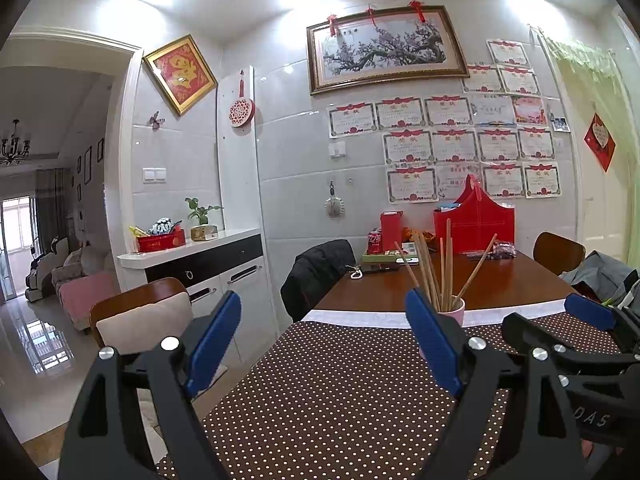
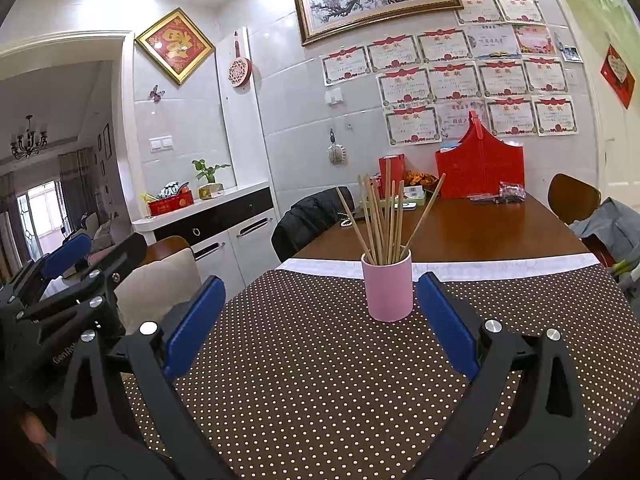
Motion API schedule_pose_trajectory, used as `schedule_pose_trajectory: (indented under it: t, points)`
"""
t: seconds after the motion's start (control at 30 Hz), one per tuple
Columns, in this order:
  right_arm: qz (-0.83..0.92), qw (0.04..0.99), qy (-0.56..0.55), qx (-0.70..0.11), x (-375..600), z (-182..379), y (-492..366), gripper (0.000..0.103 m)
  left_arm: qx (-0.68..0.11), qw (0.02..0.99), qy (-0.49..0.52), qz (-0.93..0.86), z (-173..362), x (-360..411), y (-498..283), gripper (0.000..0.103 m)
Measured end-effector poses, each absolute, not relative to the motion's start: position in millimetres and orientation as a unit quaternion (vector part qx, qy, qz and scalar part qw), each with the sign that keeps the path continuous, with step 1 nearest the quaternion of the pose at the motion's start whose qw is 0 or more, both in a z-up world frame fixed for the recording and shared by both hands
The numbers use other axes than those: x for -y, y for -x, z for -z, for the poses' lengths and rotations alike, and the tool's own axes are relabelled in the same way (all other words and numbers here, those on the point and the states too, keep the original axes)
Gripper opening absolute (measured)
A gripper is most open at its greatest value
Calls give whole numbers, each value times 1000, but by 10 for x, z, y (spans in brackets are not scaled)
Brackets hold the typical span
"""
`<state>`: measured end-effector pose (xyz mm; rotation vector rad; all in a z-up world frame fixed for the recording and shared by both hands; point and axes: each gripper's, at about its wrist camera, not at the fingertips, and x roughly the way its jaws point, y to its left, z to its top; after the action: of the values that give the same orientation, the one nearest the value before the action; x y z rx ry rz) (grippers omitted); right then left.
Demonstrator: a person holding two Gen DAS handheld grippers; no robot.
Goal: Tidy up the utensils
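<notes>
Chopsticks (image 2: pixel 384 216) all upright in pink cup (image 2: pixel 387 290), frame centre; none loose on cloth. Left gripper (image 1: pixel 324 336), right gripper (image 2: pixel 320 320): wide, empty. Task looks complete.

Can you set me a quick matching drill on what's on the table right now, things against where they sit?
Things:
1. chopsticks
2. pink cup
3. red gift bag
4. black jacket

Places:
a. far end of the table, by the wall
b. draped over a chair
c. on the dotted cloth
d. standing in the cup

Pairs: 1-d, 2-c, 3-a, 4-b
</notes>
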<state>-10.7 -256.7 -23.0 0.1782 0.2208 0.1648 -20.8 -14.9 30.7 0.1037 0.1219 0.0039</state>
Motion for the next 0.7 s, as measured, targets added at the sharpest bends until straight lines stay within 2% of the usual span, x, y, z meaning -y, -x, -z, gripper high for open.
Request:
schedule_pose_trajectory:
  t: [0.7]
  points:
    - [-84, 985, -93, -116, 2545, 273, 100, 95, -63, 997, -53, -4, -293, 155, 203, 83]
